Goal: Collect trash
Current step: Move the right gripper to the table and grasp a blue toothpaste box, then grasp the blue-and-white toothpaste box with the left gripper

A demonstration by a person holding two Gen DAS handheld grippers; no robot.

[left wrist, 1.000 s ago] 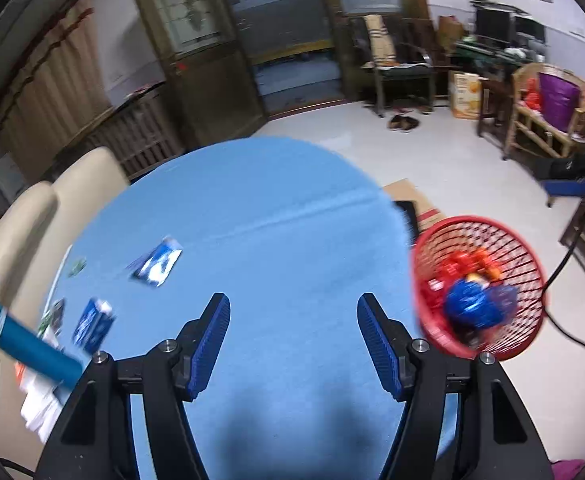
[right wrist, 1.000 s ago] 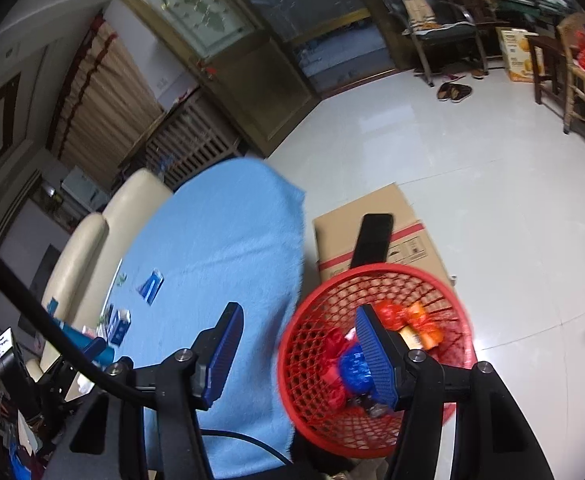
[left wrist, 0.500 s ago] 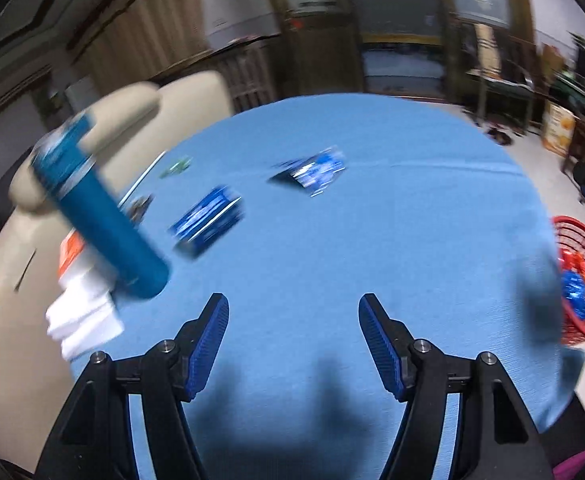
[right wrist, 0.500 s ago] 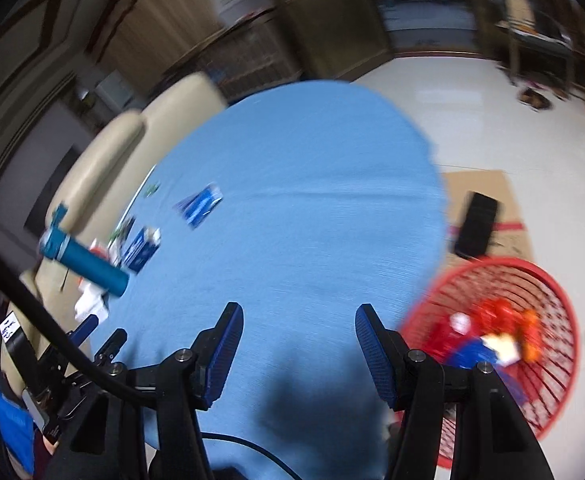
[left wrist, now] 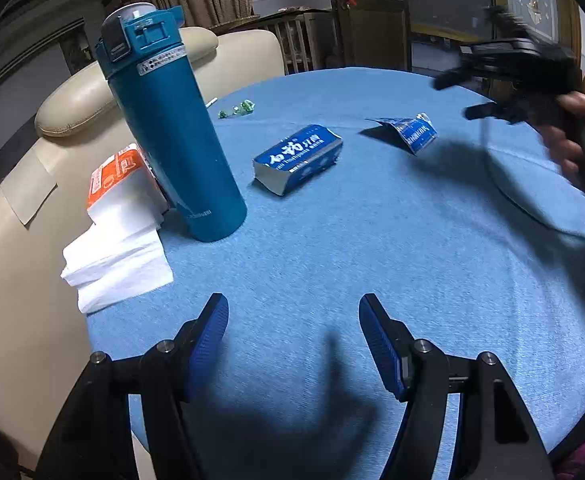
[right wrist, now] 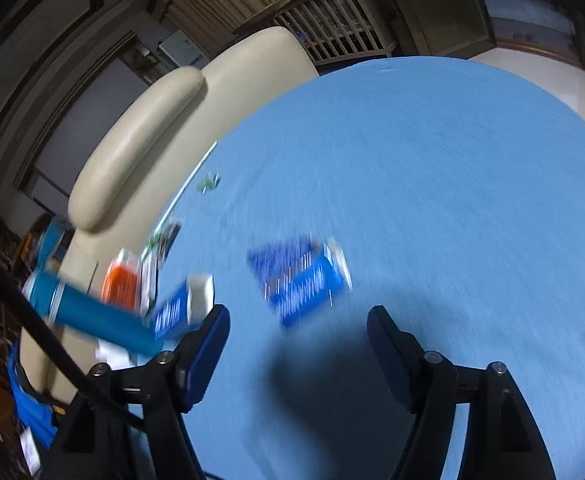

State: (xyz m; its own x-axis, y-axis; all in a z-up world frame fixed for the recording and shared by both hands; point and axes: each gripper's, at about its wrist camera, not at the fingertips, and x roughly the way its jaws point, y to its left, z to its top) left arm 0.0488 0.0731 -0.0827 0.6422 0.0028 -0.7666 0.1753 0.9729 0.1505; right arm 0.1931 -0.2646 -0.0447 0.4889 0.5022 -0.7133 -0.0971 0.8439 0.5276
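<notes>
Looking along my left gripper (left wrist: 293,328), I see its jaws standing apart with nothing between them, only the blue cloth of the counter (left wrist: 372,240) underneath. The blue toothpaste box (left wrist: 297,158) lies flat ahead of it, well apart from the fingertips, just right of the upright teal bottle (left wrist: 168,120). Farther right lies a torn blue wrapper (left wrist: 410,130), and a small green wrapper (left wrist: 237,108) sits near the far edge. White tissues (left wrist: 116,256) are stacked left of the bottle. My right gripper (right wrist: 298,322) has just been opening its jaws, nothing between them; the blurred blue wrapper lies just ahead of its fingertips, slightly left of centre, with the box off beside the left finger.
</notes>
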